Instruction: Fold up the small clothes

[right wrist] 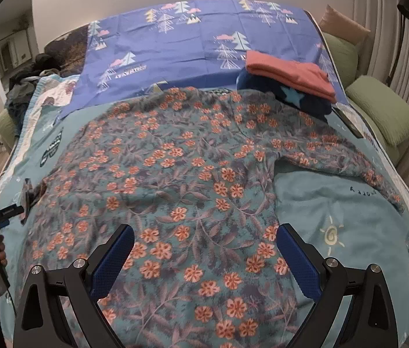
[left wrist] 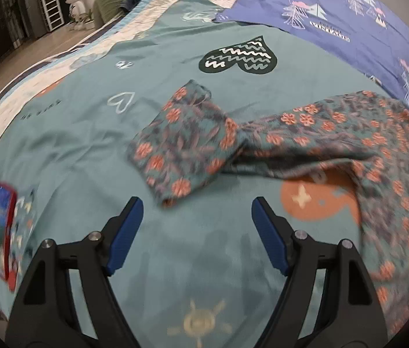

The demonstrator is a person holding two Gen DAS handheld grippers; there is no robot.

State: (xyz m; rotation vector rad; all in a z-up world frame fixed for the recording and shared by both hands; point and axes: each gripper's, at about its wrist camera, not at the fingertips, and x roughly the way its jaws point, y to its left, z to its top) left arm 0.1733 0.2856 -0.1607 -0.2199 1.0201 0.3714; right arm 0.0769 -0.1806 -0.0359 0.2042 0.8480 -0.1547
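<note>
So, nearest you, your left gripper (left wrist: 194, 217) and right gripper (right wrist: 205, 246) both stand wide open, holding nothing. Just beyond the left gripper, one sleeve (left wrist: 184, 142) of the floral shirt (right wrist: 175, 159) looks partly folded on the bed (left wrist: 88, 133); the body lies spread flat under your right gripper, the other sleeve (right wrist: 349, 156) stretched out. Farther back sits a folded pink garment (right wrist: 288, 74), seemingly done. Most folding remains.
</note>
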